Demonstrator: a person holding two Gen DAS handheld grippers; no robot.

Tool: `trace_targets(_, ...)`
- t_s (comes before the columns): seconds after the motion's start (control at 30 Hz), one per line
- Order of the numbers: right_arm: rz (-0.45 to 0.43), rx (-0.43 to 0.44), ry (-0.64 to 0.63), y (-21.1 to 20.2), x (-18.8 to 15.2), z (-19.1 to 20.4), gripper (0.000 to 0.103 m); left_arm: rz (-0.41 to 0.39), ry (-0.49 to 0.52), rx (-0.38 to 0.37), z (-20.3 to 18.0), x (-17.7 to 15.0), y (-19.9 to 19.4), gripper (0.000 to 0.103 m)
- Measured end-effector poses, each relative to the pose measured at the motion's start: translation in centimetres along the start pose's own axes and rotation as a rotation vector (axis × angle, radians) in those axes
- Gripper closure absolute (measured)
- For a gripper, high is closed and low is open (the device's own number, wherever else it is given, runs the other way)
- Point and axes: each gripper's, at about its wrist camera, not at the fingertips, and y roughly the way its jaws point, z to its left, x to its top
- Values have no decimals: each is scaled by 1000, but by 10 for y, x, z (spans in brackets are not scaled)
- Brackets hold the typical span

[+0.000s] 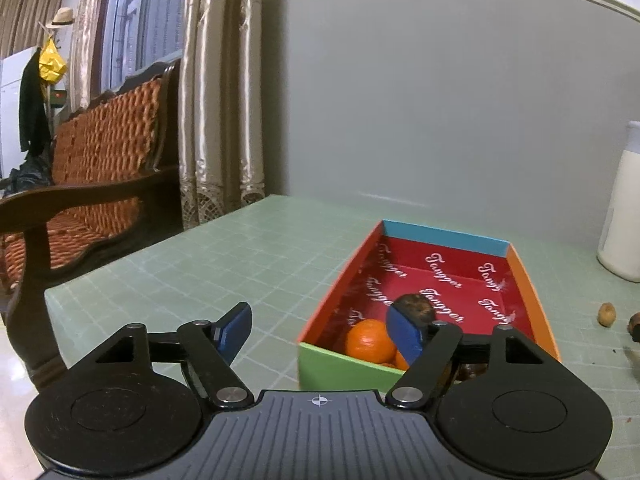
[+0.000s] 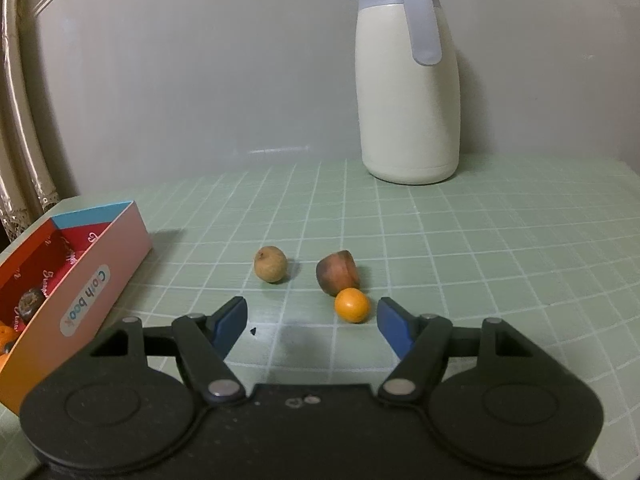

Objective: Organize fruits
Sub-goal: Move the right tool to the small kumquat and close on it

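A colourful cardboard box (image 1: 340, 364) with a red inside stands on the green mat; it holds an orange (image 1: 368, 340) and a dark brown fruit (image 1: 416, 306). My left gripper (image 1: 320, 330) is open and empty, its right finger over the box's near corner. In the right wrist view the box (image 2: 92, 280) is at the left. A tan longan (image 2: 271, 264), a brown fruit (image 2: 338, 278) and a small orange fruit (image 2: 352, 305) lie on the mat. My right gripper (image 2: 310, 322) is open and empty, just in front of the small orange fruit.
A tall white thermos jug (image 2: 408, 80) stands at the back by the grey wall; it also shows in the left wrist view (image 1: 624, 216). A wooden bench with an orange cushion (image 1: 92, 184) is beyond the table's left edge. A small dark crumb (image 2: 253, 332) lies on the mat.
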Motion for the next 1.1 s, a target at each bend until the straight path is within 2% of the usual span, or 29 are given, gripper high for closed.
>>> trace_targets(0.6,30,-11,-9,15,4,1,36,5,-20,17,16,-2,1,28)
trace_targets(0.87,49,-14,-12,19,4,-3,49,1,-26,11,17,0,1,27)
trace_targets(1.1,50,-24,2,20,5,-8,54,6,-33,1,17,0,2,26)
